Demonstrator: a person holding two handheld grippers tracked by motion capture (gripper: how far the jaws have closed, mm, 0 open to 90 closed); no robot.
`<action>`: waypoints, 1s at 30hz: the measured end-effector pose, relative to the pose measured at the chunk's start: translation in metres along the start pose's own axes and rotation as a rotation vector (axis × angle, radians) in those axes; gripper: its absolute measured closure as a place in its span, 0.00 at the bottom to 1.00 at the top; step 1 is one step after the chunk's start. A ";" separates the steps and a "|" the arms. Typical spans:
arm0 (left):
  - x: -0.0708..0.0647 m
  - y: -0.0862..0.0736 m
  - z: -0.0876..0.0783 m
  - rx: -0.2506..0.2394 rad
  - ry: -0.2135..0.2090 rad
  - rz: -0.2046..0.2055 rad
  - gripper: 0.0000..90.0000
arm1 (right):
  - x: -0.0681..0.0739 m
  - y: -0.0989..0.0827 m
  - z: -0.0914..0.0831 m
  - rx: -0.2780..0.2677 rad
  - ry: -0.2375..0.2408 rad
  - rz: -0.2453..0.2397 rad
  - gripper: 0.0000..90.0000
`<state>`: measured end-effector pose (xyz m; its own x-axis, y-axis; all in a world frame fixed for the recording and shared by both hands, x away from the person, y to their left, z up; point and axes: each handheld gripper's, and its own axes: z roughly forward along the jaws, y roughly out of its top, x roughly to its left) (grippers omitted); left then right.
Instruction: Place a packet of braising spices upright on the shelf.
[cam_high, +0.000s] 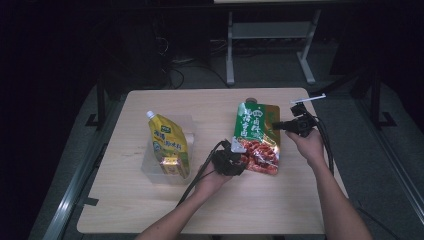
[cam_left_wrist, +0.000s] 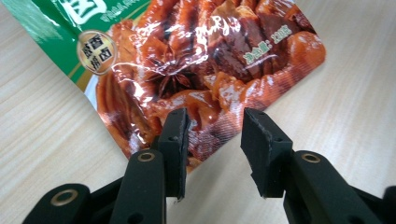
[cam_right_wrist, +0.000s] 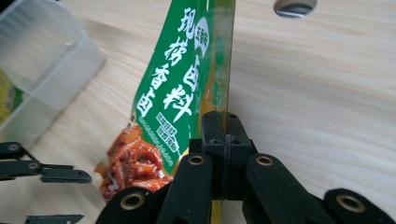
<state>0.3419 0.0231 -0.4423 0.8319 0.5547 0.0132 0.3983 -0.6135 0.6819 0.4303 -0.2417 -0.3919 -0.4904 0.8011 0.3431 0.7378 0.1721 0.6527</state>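
Observation:
A green spice pouch (cam_high: 257, 135) printed with braised meat sits on the right half of the wooden table (cam_high: 200, 210). My right gripper (cam_high: 276, 125) is shut on its right side edge; the right gripper view shows the pads pinching the thin seam of the pouch (cam_right_wrist: 177, 93), with the right gripper (cam_right_wrist: 225, 126) pointing along it. My left gripper (cam_high: 241, 159) is at the pouch's lower left corner. In the left gripper view the jaws stand apart, and the corner of the pouch (cam_left_wrist: 187, 56) lies between them without the pads pressing on it; the left gripper (cam_left_wrist: 212, 140) is open.
A yellow spouted pouch (cam_high: 170, 145) stands in a clear plastic box (cam_high: 150, 165) on the table's left half; the box (cam_right_wrist: 42, 74) also shows in the right gripper view. Metal frame legs (cam_high: 230, 50) stand on the floor beyond the table's far edge.

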 end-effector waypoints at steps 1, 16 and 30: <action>0.000 0.000 0.000 0.000 0.000 0.000 0.67 | 0.002 0.000 -0.002 -0.004 0.003 -0.002 1.00; -0.018 -0.014 -0.021 -0.062 -0.029 0.048 0.55 | 0.043 0.006 -0.029 -0.093 0.061 -0.108 1.00; -0.030 -0.031 -0.038 -0.076 -0.054 0.078 0.51 | 0.093 0.018 -0.042 -0.157 0.091 -0.246 1.00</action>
<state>0.2902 0.0468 -0.4359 0.8797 0.4745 0.0304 0.3028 -0.6084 0.7336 0.3785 -0.1884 -0.3200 -0.6902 0.6906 0.2159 0.5143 0.2583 0.8178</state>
